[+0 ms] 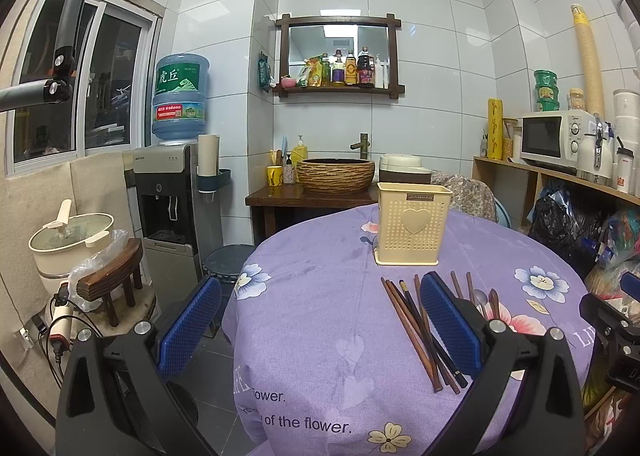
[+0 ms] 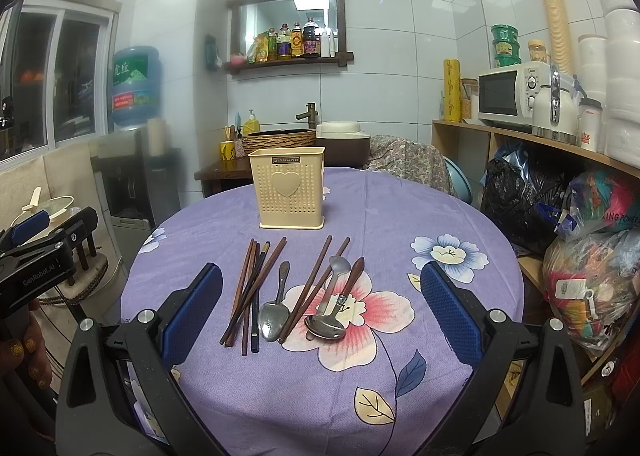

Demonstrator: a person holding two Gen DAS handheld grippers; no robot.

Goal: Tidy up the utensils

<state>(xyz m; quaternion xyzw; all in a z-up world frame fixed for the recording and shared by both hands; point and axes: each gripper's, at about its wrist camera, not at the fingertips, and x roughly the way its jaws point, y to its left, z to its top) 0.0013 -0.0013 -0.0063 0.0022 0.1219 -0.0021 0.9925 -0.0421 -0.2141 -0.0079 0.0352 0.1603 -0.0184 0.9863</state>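
A cream perforated utensil holder [image 2: 287,191] [image 1: 411,228] with a heart on its front stands upright on the purple flowered tablecloth [image 2: 400,215]. In front of it lie several brown and dark chopsticks [image 2: 252,288] [image 1: 416,328] and metal spoons [image 2: 274,318] [image 2: 326,326]. My right gripper [image 2: 321,314] hovers open over the utensils, with nothing between its blue pads. My left gripper [image 1: 320,330] is open at the table's left edge, its right finger over the chopsticks. The left gripper [image 2: 36,252] also shows at the left of the right wrist view, held by a hand.
A water dispenser [image 1: 172,183], a pot [image 1: 72,240] on a stool and cables stand left of the table. A wooden counter with a woven basin [image 1: 336,175] is behind. Shelves with a microwave [image 2: 512,95] and bags [image 2: 592,276] crowd the right side.
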